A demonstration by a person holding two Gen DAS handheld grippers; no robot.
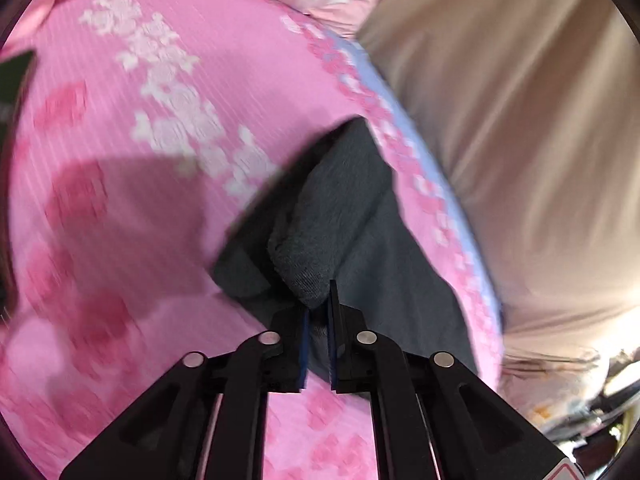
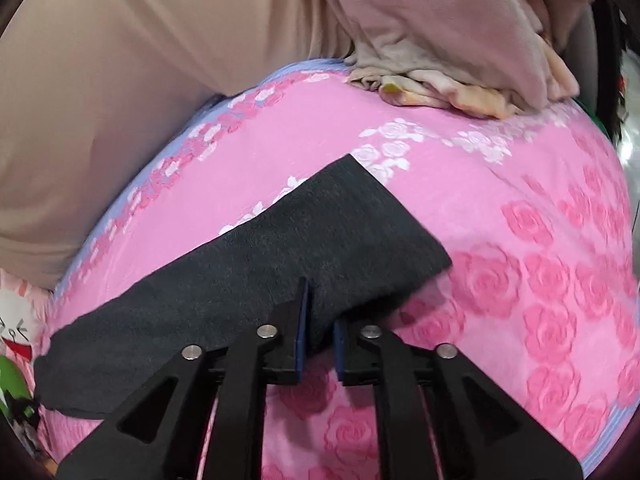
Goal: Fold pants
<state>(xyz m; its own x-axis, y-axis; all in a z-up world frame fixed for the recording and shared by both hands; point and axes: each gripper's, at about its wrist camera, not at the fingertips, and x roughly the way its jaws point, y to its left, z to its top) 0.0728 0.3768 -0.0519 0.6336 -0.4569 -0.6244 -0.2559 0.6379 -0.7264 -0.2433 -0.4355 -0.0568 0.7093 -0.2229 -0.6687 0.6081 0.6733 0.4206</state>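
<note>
While the left gripper [image 1: 318, 304] is pinching a bunched fold of the dark pants [image 2: 256, 264] lying on the pink blanket [image 2: 520, 200], the right gripper [image 2: 320, 312], jaws narrowly parted around the hem, is needing a flat, aligned release

Left-wrist view: pink blanket [image 1: 120, 200] motion-blurred, pattern smeared. Pants [image 1: 340, 208] near edge hidden behind tongs. Right-wrist view: cartoon pillow [image 2: 16, 320] cut off by frame edge.

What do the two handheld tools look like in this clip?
Both match: the left tool and right tool are matte black plastic linkages with round silver pivot pins and blue pads on the finger faces. A red-and-white sticker corner shows on the left one. No cables or sleeves visible.
</note>
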